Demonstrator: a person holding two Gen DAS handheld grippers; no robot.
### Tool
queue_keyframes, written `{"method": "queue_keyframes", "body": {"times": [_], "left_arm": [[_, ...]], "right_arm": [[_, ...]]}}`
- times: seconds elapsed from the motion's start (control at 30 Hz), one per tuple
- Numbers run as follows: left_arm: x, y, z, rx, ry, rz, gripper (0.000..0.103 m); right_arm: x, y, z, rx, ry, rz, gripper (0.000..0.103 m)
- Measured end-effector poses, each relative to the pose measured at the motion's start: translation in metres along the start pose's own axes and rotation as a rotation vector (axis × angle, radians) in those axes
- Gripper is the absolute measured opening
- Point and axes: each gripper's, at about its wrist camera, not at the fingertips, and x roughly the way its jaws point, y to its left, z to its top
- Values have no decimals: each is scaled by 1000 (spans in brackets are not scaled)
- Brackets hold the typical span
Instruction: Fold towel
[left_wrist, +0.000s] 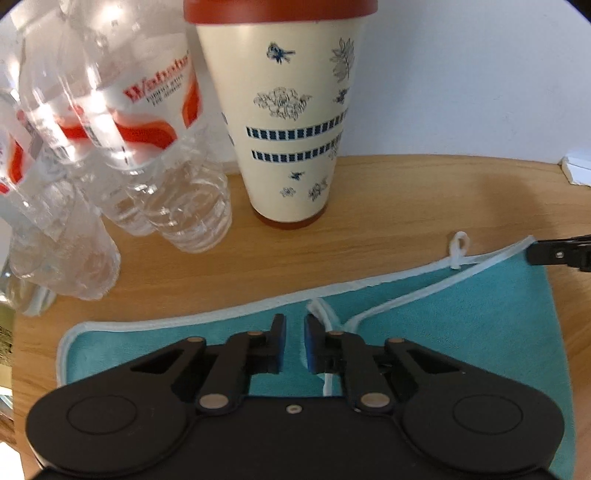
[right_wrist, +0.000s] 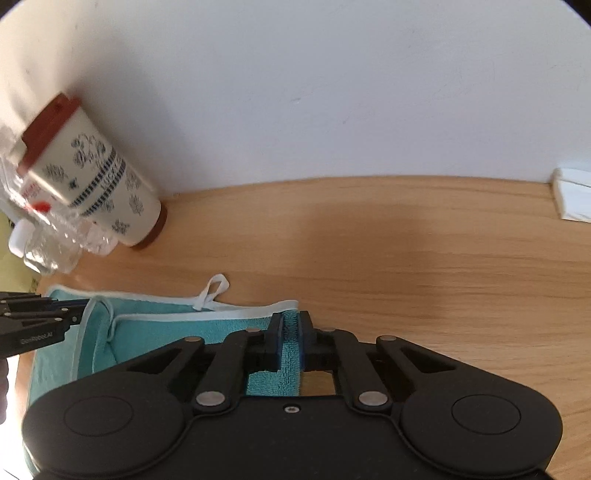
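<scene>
- Teal towel (left_wrist: 461, 325) with pale piping, spread on the wooden table (left_wrist: 388, 206), one layer lapped over another so two piped edges run side by side.
- White hanging loop (left_wrist: 459, 248) at the far edge of the towel, lying on the wood; a second white cord (left_wrist: 325, 310) curled just beyond the left gripper's right fingertip.
- Left gripper (left_wrist: 294, 334) low over the near-left part of the towel, blue-padded fingers (left_wrist: 279, 339) set narrowly apart with bare teal cloth showing in the gap; no fold of cloth seen pinched between them.
- Right gripper (right_wrist: 290, 334) at the towel's right-hand corner, fingers drawn close on a raised ridge of teal terry that fills the gap, piped edge (right_wrist: 258, 312) curling just ahead of the tips.
- In the right wrist view, the left gripper (right_wrist: 79, 312) entering from the left border, tips over the towel's left end; whether its fingers touch the cloth cannot be told from there.
- In the left wrist view, tip of the right gripper (left_wrist: 532, 253) at the far right corner of the towel.
- Cream cup (left_wrist: 291, 122) with red-brown lid and base and blue floral print, upright on the table beyond the towel, against the white wall (right_wrist: 332, 92).
- Clear plastic water bottles (left_wrist: 122, 133) with red-and-white labels just left of the cup, wrapped in film.
- Small white object (right_wrist: 574, 199) at the table's far right edge by the wall, too cropped to identify.
</scene>
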Motion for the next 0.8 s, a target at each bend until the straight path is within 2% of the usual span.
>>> {"method": "queue_keyframes", "body": {"times": [0.13, 0.27, 0.33, 0.37, 0.43, 0.5, 0.6, 0.67, 0.73, 0.8], "left_arm": [[-4, 5, 0, -23, -46, 19, 5], [4, 8, 0, -23, -39, 48, 5], [3, 11, -2, -33, -32, 36, 5], [1, 12, -2, -33, -27, 26, 5], [0, 15, -2, -26, -3, 3, 14], [-1, 19, 0, -23, 9, -26, 25], [1, 20, 4, -6, 34, -49, 27], [5, 18, 6, 23, 46, -62, 27], [11, 15, 9, 46, 65, -77, 34], [15, 13, 11, 52, 78, -89, 36]], "right_arm": [[-8, -4, -3, 47, -39, -14, 6], [-5, -5, -6, 16, -33, -130, 7], [-8, -4, -6, -20, -37, -99, 11], [-11, 1, -4, -70, -38, -67, 14], [-18, 16, 1, -213, -35, -15, 36], [-19, 30, 3, -352, -37, -37, 43], [-13, 45, 7, -515, -4, -35, 43], [-3, 50, 9, -577, 44, -13, 43], [10, 53, 9, -614, 81, -24, 43], [20, 55, 8, -637, 107, -34, 40]]}}
